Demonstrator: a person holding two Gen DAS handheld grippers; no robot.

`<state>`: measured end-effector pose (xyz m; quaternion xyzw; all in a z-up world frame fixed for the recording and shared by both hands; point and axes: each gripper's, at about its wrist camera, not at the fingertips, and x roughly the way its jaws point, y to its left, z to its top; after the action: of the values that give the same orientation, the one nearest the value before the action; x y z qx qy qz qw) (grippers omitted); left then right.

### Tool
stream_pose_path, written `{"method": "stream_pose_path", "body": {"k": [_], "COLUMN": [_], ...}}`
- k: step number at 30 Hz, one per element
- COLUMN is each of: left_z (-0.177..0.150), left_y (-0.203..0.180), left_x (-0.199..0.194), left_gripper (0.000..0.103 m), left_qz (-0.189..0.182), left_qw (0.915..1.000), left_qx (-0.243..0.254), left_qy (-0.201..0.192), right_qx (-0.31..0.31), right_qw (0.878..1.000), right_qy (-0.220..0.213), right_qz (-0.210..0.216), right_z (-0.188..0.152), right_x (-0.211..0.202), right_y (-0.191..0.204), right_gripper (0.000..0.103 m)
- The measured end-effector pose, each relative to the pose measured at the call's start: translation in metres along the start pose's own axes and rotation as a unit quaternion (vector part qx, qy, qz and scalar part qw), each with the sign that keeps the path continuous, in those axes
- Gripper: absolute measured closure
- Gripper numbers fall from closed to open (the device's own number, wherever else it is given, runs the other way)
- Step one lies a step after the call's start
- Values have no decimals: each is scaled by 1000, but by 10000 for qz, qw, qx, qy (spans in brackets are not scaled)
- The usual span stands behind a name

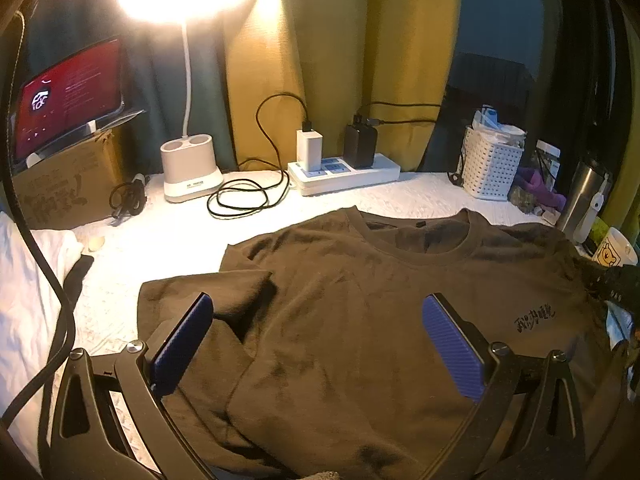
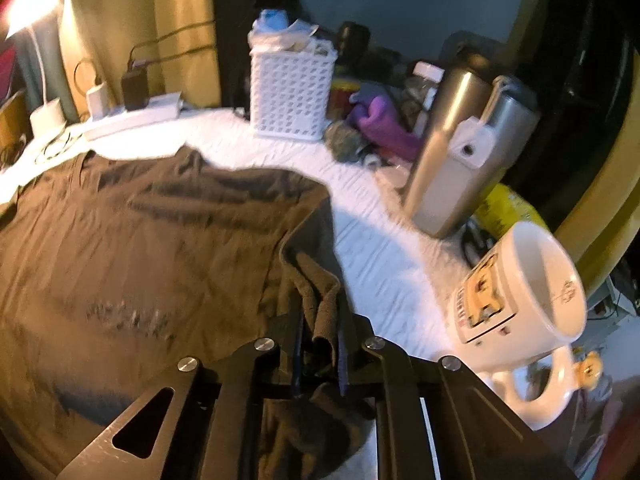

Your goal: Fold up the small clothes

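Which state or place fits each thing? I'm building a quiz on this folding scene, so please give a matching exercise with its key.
Things:
1. left gripper
2. right gripper
3. mug
4. lamp

States or places:
A. lit, at the back of the bed
B. open above the T-shirt
C. white, beside the shirt's edge
D. shut on the shirt's sleeve

Pairs: 1-B, 2-D, 3-C, 4-A
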<state>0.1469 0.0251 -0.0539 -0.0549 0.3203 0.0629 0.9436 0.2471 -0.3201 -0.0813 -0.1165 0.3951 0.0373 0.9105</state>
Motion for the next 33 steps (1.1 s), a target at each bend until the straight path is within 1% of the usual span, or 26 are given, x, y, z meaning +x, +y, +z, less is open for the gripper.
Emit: {"method": "stream_pose_path", "body": {"k": [4,8,13,15,20,22,25,28,30,33], "left_z": [4,7,10,10,9,7,3,1,-1,-8], "left_y": [14,35,63,74,108,120,135,149,153,157], "left_x": [-2,-2,-1,1,6,10,21,37,47,68], "left_gripper": [0,0,0,0,0,0,0,0,0,0], "left_qz": [44,165,293,320,527,603,685,604,622,561], "left_qw": [9999,9996,9991,9989,9977,9971,9966,9966,9962,9946], "left_qx": [-31,-147,-213,-272,-408,-447,-440,-447,-417,-416], "left_qy": [-99,-170,-237,-213,-149,-97,95,334,436,768], "right_qx": [249,231,135,69,-69,-111,-175,-260,-334,-366], "right_qw": [9993,9987,9979,9976,9966,9961,9955,9936,9931,9915], "right_qy": [-199,-318,-354,-342,-312,-231,-13,233,395,618], "right_qz": [207,339,531,592,753,842,932,1072,1050,1085], "right_z": [16,30,47,53,65,67,64,56,49,44], "right_x": [-13,-22,-24,-23,-16,-8,9,24,34,45], "right_y": [-8,1,25,38,69,81,96,111,120,129], "right_gripper": [93,93,94,94,94,94,93,94,93,93]}}
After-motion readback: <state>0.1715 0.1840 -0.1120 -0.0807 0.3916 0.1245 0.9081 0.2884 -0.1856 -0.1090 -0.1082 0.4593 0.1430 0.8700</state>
